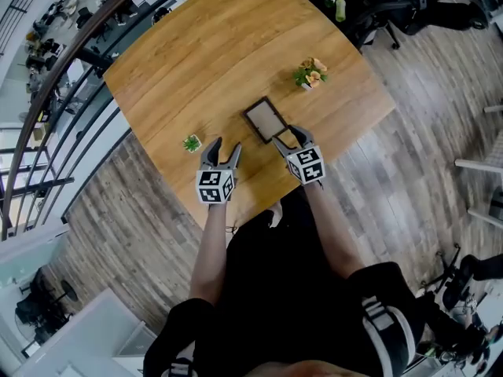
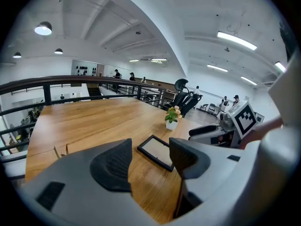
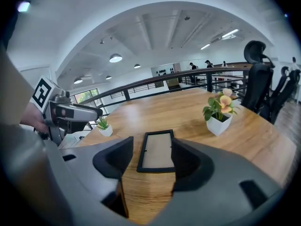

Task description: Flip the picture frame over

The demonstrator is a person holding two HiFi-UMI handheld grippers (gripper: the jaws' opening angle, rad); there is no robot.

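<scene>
head view: nearest, the person's forearms (image 1: 206, 242) hold left gripper (image 1: 224, 145) and right gripper (image 1: 292, 137), both spread, empty; picture frame (image 1: 265, 118) lies flat on the table (image 1: 220, 53) at the right one's tips. left gripper view: frame ahead, untouched. right gripper view: frame centred; jaws could shove it, not lift.

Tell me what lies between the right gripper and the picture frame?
Only bare table shows there in the right gripper view; the right gripper is short of the picture frame.

The black-edged picture frame (image 1: 264, 119) lies flat on the wooden table (image 1: 196, 61), pale panel up.
</scene>
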